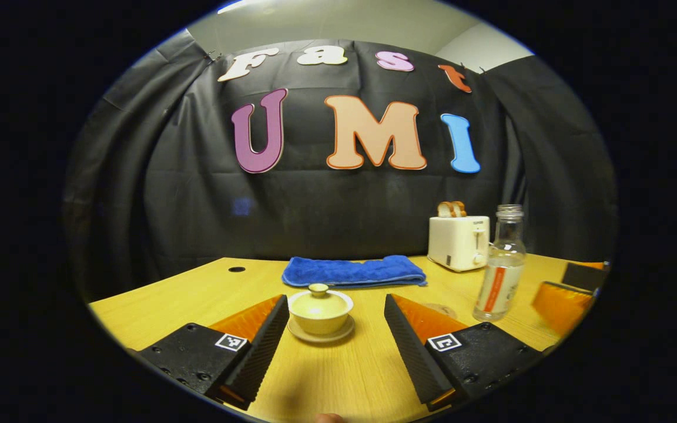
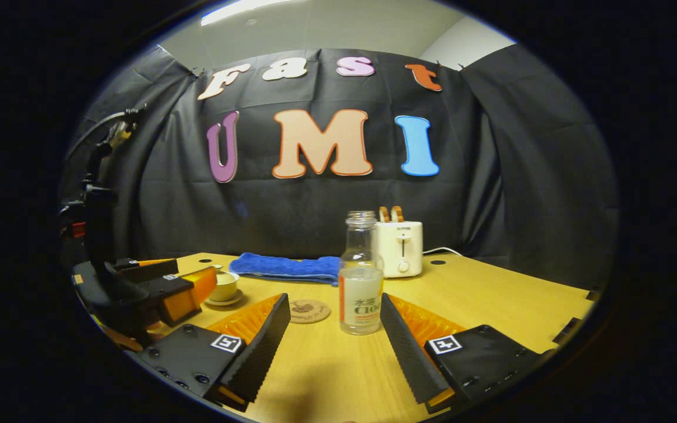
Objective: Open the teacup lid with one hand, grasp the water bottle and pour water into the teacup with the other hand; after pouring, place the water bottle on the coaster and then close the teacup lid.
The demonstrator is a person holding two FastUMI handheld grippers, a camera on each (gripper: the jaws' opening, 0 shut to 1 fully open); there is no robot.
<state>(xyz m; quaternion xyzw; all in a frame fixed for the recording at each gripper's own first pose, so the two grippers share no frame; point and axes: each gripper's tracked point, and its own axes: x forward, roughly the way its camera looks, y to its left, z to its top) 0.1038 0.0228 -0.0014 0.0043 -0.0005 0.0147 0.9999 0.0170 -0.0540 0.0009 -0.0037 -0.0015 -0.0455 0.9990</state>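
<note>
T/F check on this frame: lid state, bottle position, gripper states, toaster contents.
1. The lid sits on the teacup. True.
2. The water bottle stands on the coaster. False: it stands on the table, beside the coaster.
3. The left gripper is shut on the lid. False: it is open, short of the teacup.
4. The right gripper is open, facing the bottle. True.
5. The toaster holds toast. True.
</note>
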